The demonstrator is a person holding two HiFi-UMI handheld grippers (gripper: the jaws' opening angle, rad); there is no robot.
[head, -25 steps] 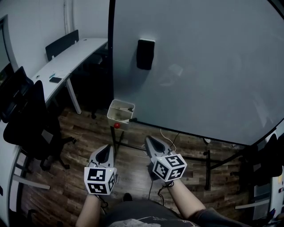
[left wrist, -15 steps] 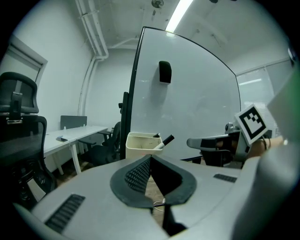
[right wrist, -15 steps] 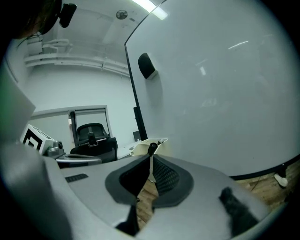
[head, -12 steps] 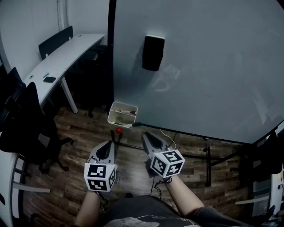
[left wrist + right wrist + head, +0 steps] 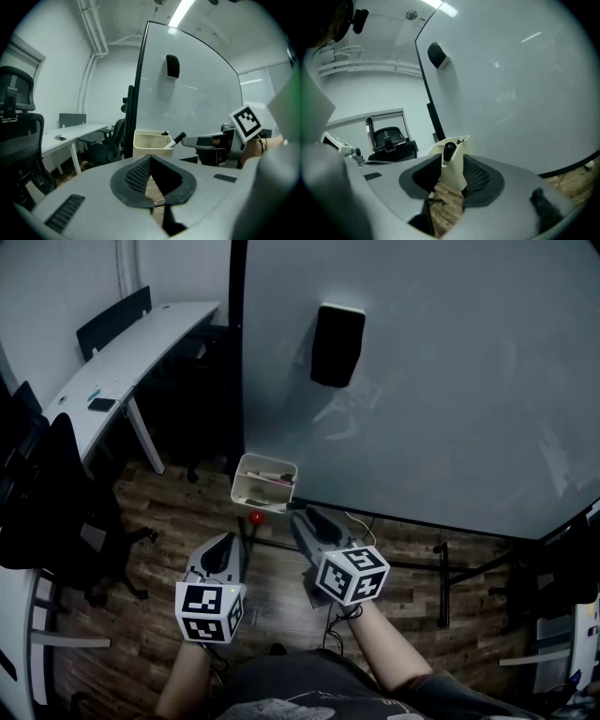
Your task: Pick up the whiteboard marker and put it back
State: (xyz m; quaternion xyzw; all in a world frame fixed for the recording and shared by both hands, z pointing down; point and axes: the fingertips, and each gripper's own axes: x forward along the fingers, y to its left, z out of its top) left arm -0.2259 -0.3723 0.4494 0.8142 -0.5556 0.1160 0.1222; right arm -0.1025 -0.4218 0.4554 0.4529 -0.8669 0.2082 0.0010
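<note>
The right hand-held gripper [image 5: 302,519] is moving closer to the cream plastic tray [image 5: 247,489], its jaws opening with the black-capped whiteboard marker [image 5: 449,151] showing between them.

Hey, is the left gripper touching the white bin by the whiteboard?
Apart. The head view shows wood floor between the left gripper and the white bin; the left gripper view shows the bin beyond its shut jaws.
</note>
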